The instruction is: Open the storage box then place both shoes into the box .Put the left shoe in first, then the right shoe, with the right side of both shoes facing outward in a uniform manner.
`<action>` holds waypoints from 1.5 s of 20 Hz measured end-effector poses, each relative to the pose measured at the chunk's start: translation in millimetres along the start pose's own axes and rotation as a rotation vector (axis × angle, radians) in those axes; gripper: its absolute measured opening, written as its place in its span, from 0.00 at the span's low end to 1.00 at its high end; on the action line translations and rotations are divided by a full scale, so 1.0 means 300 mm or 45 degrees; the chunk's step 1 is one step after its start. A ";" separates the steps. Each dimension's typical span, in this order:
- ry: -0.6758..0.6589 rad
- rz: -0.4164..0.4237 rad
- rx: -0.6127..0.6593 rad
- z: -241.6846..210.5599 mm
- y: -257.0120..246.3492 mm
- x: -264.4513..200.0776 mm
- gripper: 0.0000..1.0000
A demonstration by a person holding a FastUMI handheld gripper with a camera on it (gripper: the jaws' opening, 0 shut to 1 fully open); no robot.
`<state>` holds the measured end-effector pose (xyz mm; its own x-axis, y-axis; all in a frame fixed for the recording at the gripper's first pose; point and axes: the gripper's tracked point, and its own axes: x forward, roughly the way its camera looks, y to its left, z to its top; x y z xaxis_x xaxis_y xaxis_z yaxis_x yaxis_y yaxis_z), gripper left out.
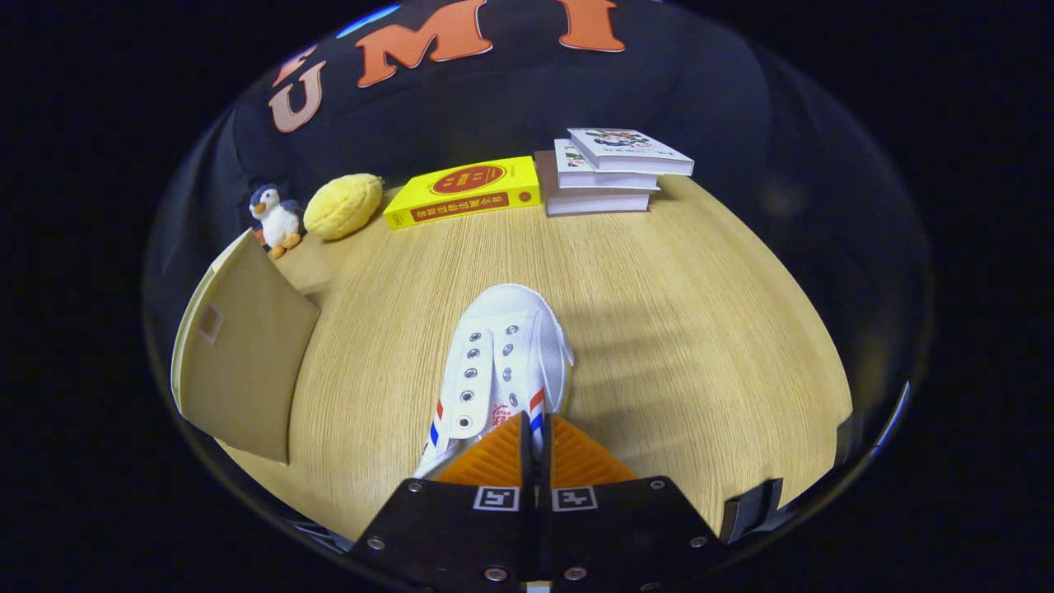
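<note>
White shoe (502,362) lies on the bench (675,329), toe pointing away, heel end at the gripper (535,436). Laces absent from eyelets; red and blue stripes on both sides near the collar. Jaws nearly together, clamped on the shoe's rear collar, a thin strip of it caught between them. Left of the shoe, near edge of bench: tan box (239,362), flap standing tilted. Far left, beyond the box: penguin toy (274,217), with a yellow plush (343,206) just beside it on the right. Far centre: yellow book (464,191) lying flat. Right of it, touching or nearly so: stack of books (609,169), top one skewed. Dark cloth wall (527,99) behind.
</note>
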<state>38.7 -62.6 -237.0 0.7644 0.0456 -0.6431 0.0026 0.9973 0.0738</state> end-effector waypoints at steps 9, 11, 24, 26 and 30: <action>-0.152 0.070 0.028 0.207 0.282 -0.214 0.00; -0.208 0.117 0.077 0.287 0.375 -0.281 0.00; -0.293 0.341 0.068 0.354 1.102 -0.402 0.00; -0.240 0.343 0.066 0.288 1.162 -0.362 0.00; -0.191 0.226 -0.004 0.190 1.168 -0.269 0.00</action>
<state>14.6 279.8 -115.7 0.8400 0.2116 -0.4996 -0.1425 0.9746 0.1730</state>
